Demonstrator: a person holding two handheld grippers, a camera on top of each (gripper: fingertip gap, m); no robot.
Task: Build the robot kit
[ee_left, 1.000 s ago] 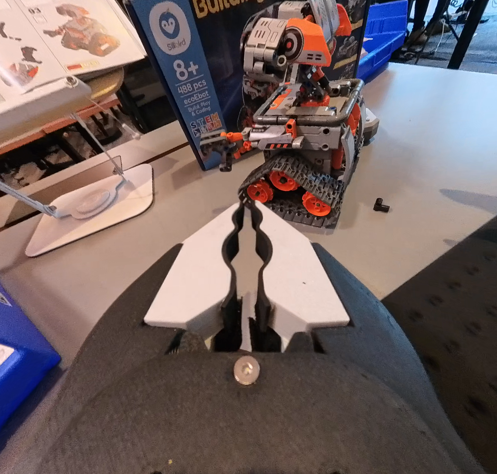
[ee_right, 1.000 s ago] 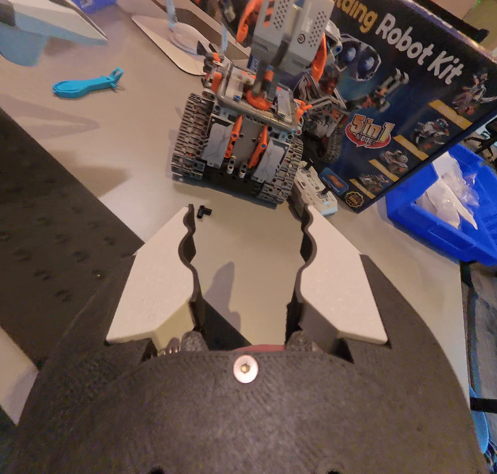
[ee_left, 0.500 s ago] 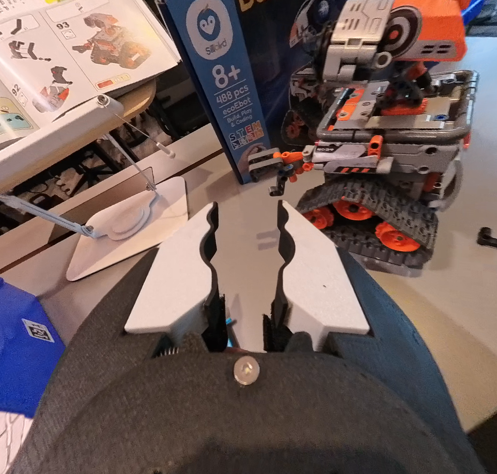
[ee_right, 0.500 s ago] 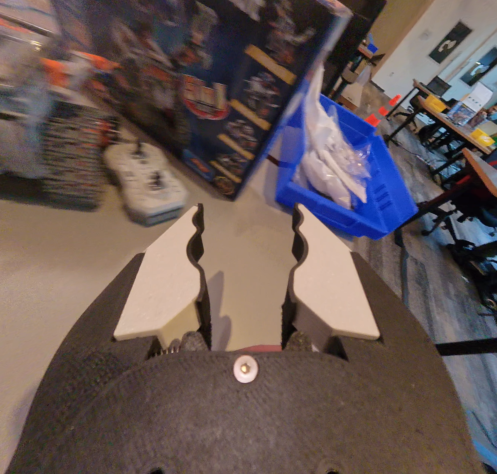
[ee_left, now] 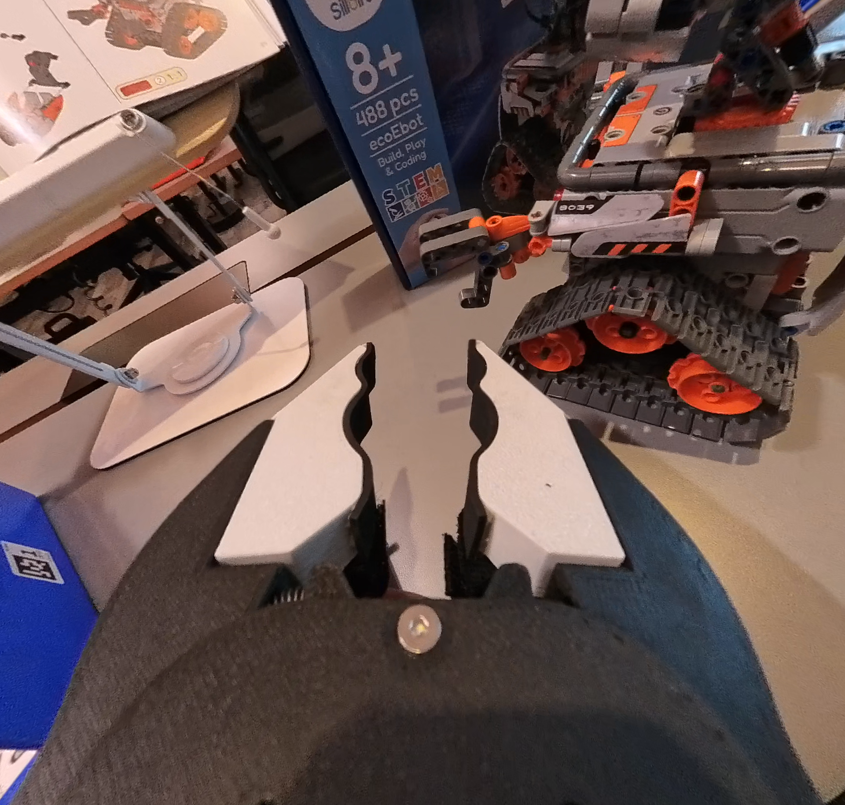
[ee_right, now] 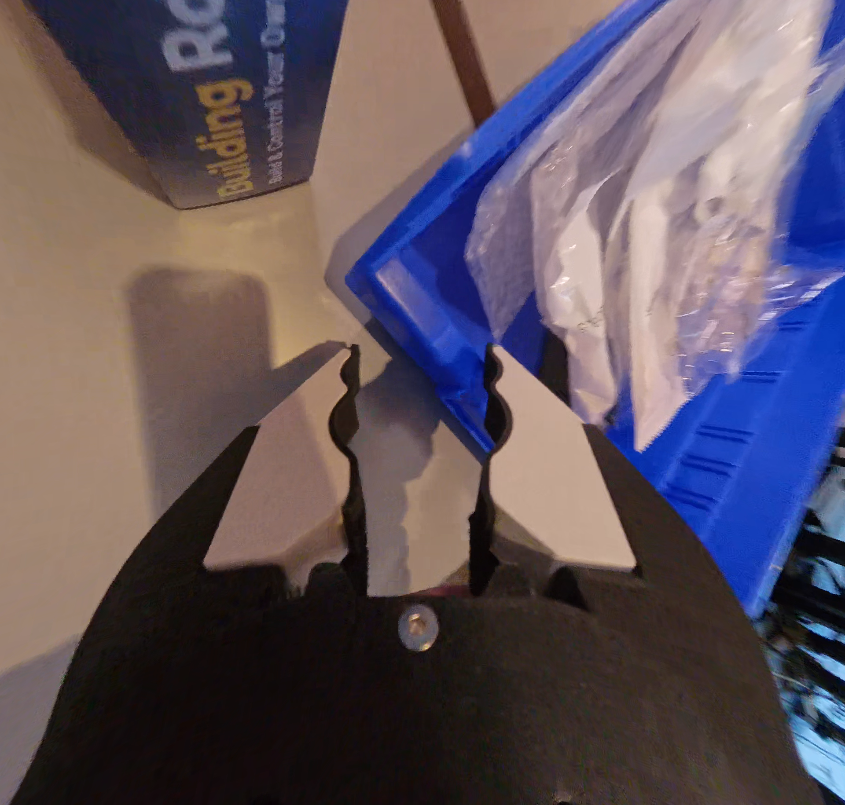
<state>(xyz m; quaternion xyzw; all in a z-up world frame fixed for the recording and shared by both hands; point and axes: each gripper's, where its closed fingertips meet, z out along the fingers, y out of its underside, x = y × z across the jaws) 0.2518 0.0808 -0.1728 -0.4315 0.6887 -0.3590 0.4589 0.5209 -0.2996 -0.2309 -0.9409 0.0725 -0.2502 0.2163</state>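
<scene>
A grey and orange tracked brick robot stands on the pale table at the right of the left wrist view. Its small arm with a black claw sticks out to the left. My left gripper is open and empty, low over the table just in front of that arm. My right gripper is open and empty, over the table at the near corner of a blue bin that holds clear plastic bags. The robot is out of the right wrist view.
The dark blue kit box stands behind the robot; it also shows in the right wrist view. A white stand base holds an open instruction booklet at the left. Another blue bin sits at the lower left. The left gripper's tips are roughly 45 centimetres from the right gripper's.
My left gripper opened and moved in closer to the robot's arm. My right gripper swung right, away from the robot, to the blue bin with the bags, and narrowed a little.
</scene>
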